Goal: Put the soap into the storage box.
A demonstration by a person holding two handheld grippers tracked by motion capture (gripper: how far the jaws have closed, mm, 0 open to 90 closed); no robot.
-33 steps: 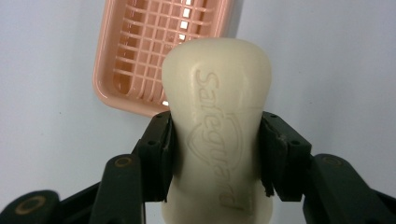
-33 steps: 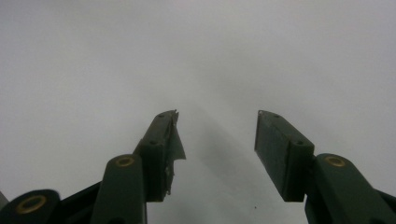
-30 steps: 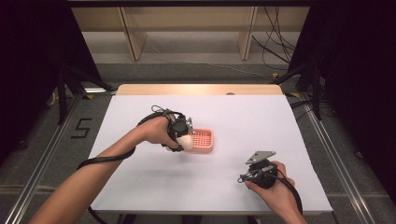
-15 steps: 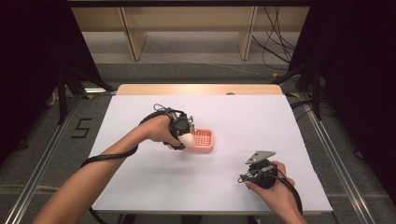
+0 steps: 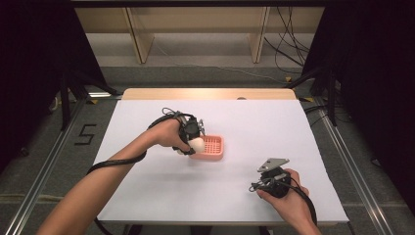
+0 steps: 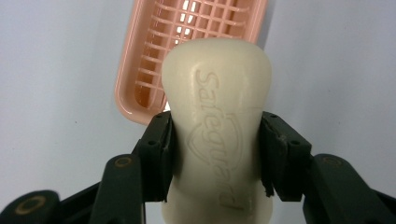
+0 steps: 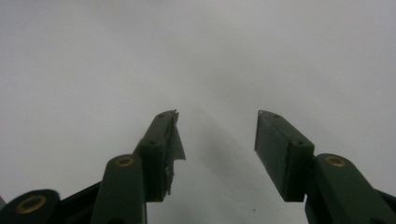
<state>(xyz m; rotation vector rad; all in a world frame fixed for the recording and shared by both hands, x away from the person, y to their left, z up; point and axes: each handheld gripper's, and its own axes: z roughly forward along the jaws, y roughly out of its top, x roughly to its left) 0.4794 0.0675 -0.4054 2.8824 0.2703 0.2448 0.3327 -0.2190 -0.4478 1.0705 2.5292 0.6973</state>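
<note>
Near the centre of the high view, the left gripper (image 5: 194, 139) is seen clenched on a cream bar of soap (image 5: 198, 143), which is held at the left edge of a pink soap dish (image 5: 213, 148). Whether the bar touches the dish cannot be told from that view. Along the left gripper view, the bar of soap (image 6: 217, 112) is shown upright in the middle of the frame, pinched on both flanks by the black pads (image 6: 164, 154), with embossed lettering running down its face. Behind it, in the upper middle of that frame, the slatted pink soap dish (image 6: 140, 70) is seen lying on the white table (image 6: 51, 70).

Toward the lower right of the high view, the right gripper (image 5: 269, 180) is held low over the white table (image 5: 274, 122), well apart from the dish. Across the right gripper view, its jaws are shown released, with bare white table (image 7: 196, 56) between and beyond them.
</note>
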